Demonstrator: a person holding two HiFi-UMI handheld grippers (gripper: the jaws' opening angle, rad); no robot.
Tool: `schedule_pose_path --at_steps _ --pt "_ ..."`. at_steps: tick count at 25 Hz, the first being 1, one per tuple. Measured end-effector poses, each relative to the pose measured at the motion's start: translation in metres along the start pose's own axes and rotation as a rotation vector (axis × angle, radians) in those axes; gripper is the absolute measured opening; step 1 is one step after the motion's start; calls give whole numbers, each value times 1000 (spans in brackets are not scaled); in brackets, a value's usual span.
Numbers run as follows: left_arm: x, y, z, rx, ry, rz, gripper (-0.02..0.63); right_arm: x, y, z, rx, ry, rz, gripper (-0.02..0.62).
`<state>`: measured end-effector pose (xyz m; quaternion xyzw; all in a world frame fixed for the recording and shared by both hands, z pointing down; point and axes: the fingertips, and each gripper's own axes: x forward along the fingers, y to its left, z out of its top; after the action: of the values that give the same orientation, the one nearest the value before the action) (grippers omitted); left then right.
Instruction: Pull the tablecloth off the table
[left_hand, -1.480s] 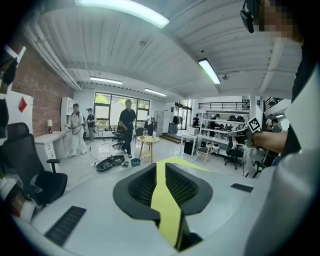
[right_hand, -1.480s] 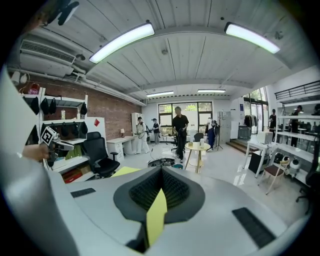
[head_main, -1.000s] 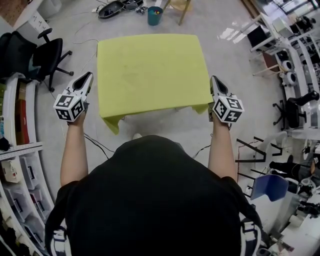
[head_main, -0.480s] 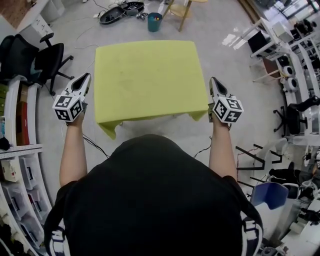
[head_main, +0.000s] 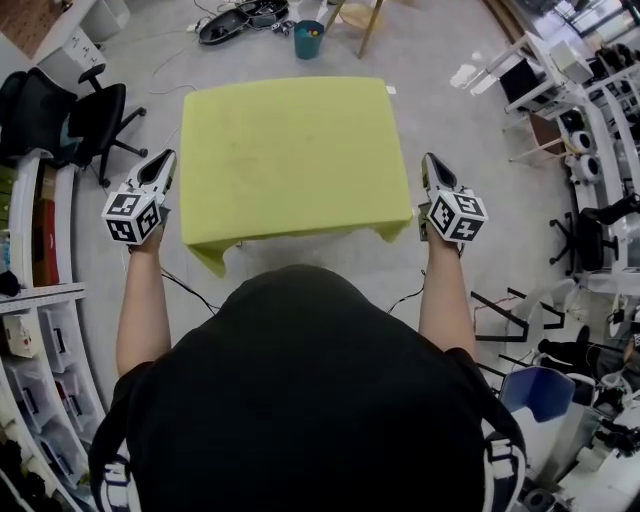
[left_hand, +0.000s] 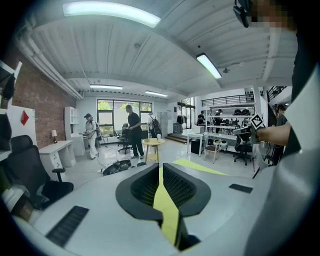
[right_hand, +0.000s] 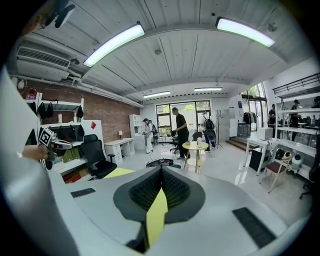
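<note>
A yellow tablecloth (head_main: 295, 155) hangs spread out flat between my two grippers, its near corners drooping at both sides. No table shows under it. My left gripper (head_main: 165, 160) is at the cloth's left edge, and in the left gripper view it (left_hand: 160, 167) is shut on a yellow strip of the tablecloth (left_hand: 167, 212). My right gripper (head_main: 428, 162) is at the right edge. In the right gripper view it (right_hand: 161, 170) is likewise shut on a fold of the tablecloth (right_hand: 156, 217).
A black office chair (head_main: 95, 115) stands left of the cloth, white shelves (head_main: 40, 330) along the left wall. A teal bucket (head_main: 309, 38), wooden stool legs (head_main: 365, 25) and cables lie beyond. Desks and chairs crowd the right side. People (left_hand: 134, 130) stand far off.
The cloth has come up and shifted slightly left, looking larger and flatter. Both grippers have risen a little with it, the left one edging outward.
</note>
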<state>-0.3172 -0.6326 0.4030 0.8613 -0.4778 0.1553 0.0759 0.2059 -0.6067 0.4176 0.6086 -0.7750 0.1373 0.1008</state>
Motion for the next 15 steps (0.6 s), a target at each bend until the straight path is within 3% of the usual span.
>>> schedule_pose_path --at_steps 5,15 --pt "10 2 -19 -15 55 29 43 10 -32 -25 4 61 -8 18" --pt "15 23 -105 -60 234 96 66 29 -90 -132 34 289 -54 29"
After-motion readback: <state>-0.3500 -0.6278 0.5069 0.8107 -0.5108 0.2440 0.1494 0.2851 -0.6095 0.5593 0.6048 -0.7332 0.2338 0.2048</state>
